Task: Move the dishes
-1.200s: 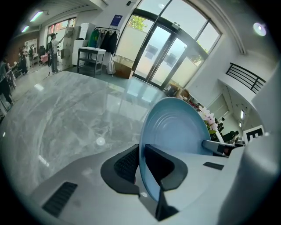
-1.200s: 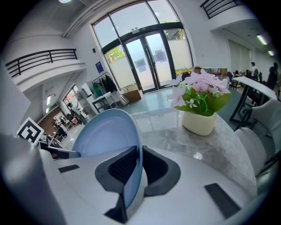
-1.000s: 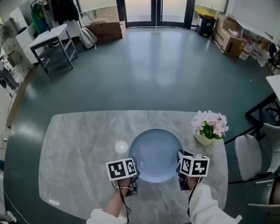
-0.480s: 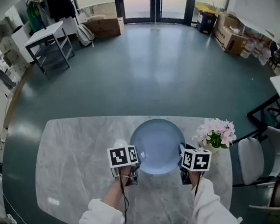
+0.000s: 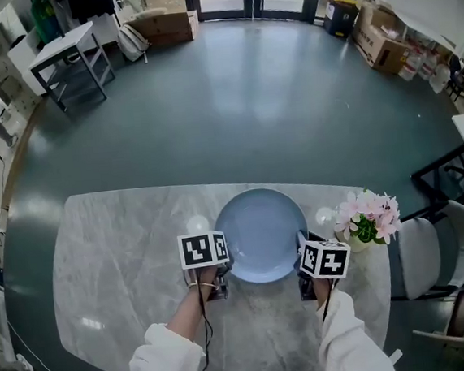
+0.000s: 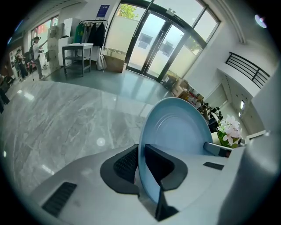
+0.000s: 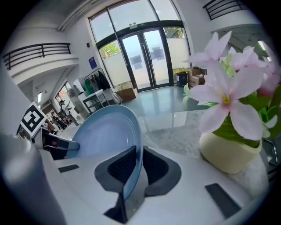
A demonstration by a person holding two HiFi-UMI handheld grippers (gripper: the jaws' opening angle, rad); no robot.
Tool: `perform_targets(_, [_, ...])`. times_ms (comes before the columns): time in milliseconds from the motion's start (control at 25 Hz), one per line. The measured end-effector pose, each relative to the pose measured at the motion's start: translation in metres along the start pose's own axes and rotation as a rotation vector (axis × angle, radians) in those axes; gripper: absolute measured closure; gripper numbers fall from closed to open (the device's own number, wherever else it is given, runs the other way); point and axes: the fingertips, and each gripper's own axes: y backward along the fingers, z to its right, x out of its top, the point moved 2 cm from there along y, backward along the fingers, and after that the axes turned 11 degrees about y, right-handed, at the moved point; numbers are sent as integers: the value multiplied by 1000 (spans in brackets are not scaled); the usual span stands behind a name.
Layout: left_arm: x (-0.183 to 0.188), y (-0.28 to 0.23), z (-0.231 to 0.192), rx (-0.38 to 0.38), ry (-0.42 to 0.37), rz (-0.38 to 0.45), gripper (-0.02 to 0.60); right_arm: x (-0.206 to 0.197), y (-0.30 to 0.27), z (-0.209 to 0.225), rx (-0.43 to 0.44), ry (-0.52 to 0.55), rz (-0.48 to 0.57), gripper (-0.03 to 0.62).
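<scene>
A round pale blue plate (image 5: 261, 233) is held over the grey marble table (image 5: 117, 265), gripped at both sides. My left gripper (image 5: 221, 273) is shut on its left rim, and the rim runs between the black pads (image 6: 125, 163) in the left gripper view, where the plate (image 6: 180, 129) stands on edge. My right gripper (image 5: 302, 265) is shut on the right rim; in the right gripper view the plate (image 7: 107, 132) passes between its pads (image 7: 156, 169). Each gripper carries a cube with square markers.
A cream pot of pink flowers (image 5: 371, 216) stands on the table just right of the right gripper, and close by in the right gripper view (image 7: 228, 118). A grey chair (image 5: 442, 250) is at the table's right end. Beyond the table's far edge lies dark green floor (image 5: 232, 99).
The plate, held by both grippers, has moved away from me across the table toward its far side. Both grippers stay shut on its rim.
</scene>
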Motion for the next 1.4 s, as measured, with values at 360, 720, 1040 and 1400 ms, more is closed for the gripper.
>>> perform_targets(360, [0, -19, 4, 12, -5, -47, 551, -5, -11, 11, -29, 7, -38, 497])
perform_targets(720, [3, -28, 1, 40, -30, -62, 551, -11, -23, 11, -16, -23, -64, 497])
perform_targets(1040, [2, -33, -1, 41, -50, -82, 551, -14, -27, 12, -25, -23, -98, 493])
perform_targets(1400, [2, -35, -2, 11, -41, -65, 551, -19, -30, 10, -25, -29, -93, 484])
